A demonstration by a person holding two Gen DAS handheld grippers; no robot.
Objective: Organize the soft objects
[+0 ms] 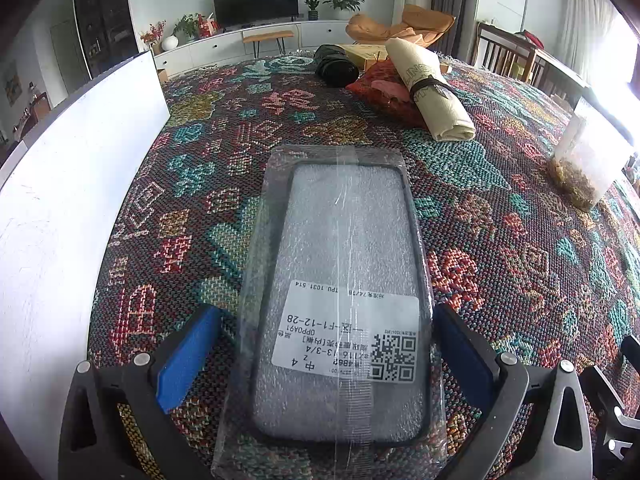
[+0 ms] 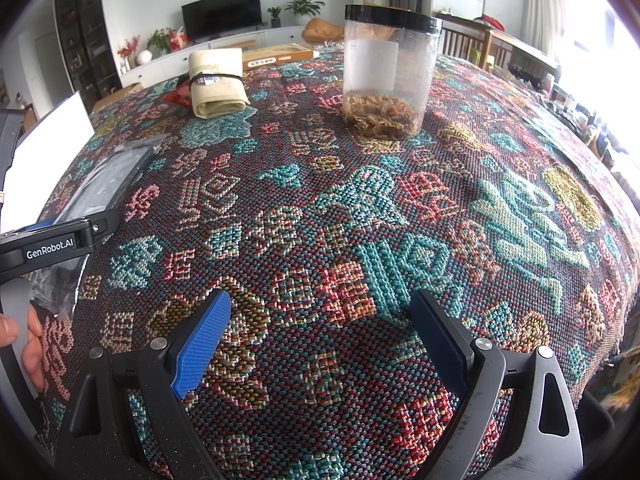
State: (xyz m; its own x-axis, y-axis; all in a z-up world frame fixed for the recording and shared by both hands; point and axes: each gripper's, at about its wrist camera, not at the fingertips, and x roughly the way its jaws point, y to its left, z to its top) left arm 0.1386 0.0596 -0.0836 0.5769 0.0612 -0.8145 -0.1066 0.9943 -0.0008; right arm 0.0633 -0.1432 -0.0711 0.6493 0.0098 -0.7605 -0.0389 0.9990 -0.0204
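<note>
A soft phone case in a clear plastic bag (image 1: pixel 344 280), with a white label, lies flat on the patterned cloth. My left gripper (image 1: pixel 328 344) is open, its blue pads on either side of the bag's near end. The bag also shows at the left of the right wrist view (image 2: pixel 108 178). My right gripper (image 2: pixel 320 332) is open and empty above bare cloth. A rolled cream cloth bag (image 1: pixel 432 88) with a black band lies on a red pouch (image 1: pixel 384 92) at the far side; it also shows in the right wrist view (image 2: pixel 216 80).
A white box (image 1: pixel 72 184) stands at the left. A clear jar with a black lid (image 2: pixel 386 72) holds dried material. A black pouch (image 1: pixel 334 66) and a flat cardboard box (image 2: pixel 276 56) lie at the far edge. The table (image 2: pixel 360 208) is covered in woven cloth.
</note>
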